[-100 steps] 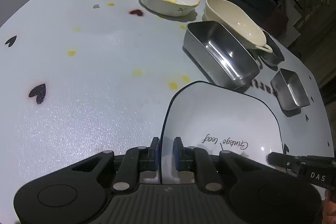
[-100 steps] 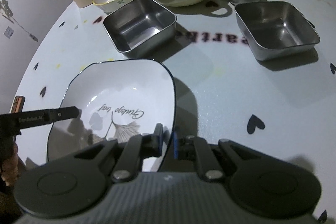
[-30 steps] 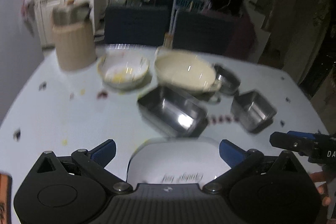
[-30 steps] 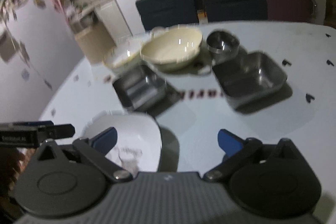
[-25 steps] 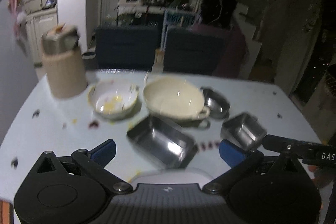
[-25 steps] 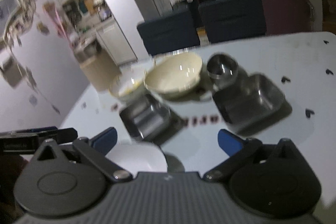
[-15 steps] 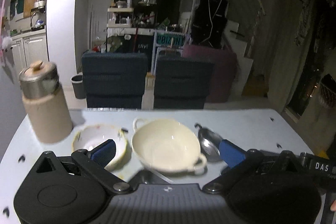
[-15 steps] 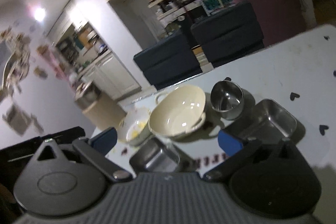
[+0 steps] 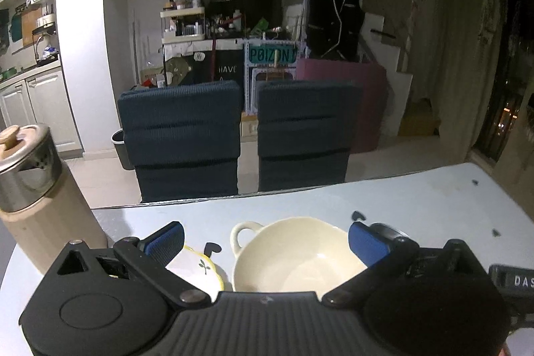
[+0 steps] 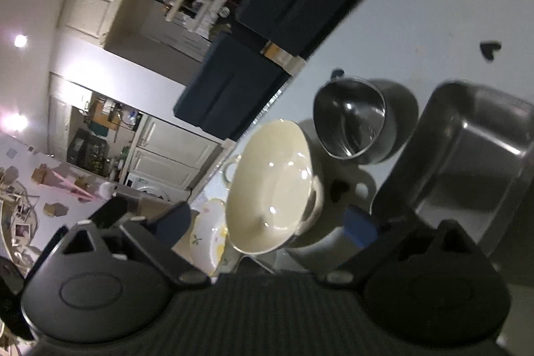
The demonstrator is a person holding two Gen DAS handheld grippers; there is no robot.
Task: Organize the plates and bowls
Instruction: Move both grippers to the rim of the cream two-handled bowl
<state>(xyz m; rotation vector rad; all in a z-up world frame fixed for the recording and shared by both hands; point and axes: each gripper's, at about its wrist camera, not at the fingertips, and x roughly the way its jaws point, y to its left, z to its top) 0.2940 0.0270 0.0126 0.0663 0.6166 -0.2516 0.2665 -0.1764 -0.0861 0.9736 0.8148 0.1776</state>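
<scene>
No stacking is seen among the dishes in view, so most of the sorting is judged to be left. On the table [image 9: 417,206] a cream bowl [image 9: 293,256] with two loop handles is set at the middle, and a flowered bowl [image 9: 200,269] lies just beside it on the left. In the right wrist view a round steel bowl [image 10: 353,125] stands close behind the cream bowl, and a square steel tray [image 10: 467,155] is just beside them on the right.

The left gripper [image 9: 265,242] is held with its blue pads wide apart and nothing between them; the cream bowl is framed beyond the tips. The right gripper [image 10: 267,222] is rolled, so the table appears tilted; its jaws are closing but remain well apart, and nothing is pressed by the pads.

The near table is hidden by both gripper bodies, so it cannot be told what lies there or whether any plate is already placed. The flowered bowl is half covered by a finger in each view. The tray is cut off at the frame edge. The right wrist view is blurred. A lidded canister [image 9: 30,189] is seen at the far left.
</scene>
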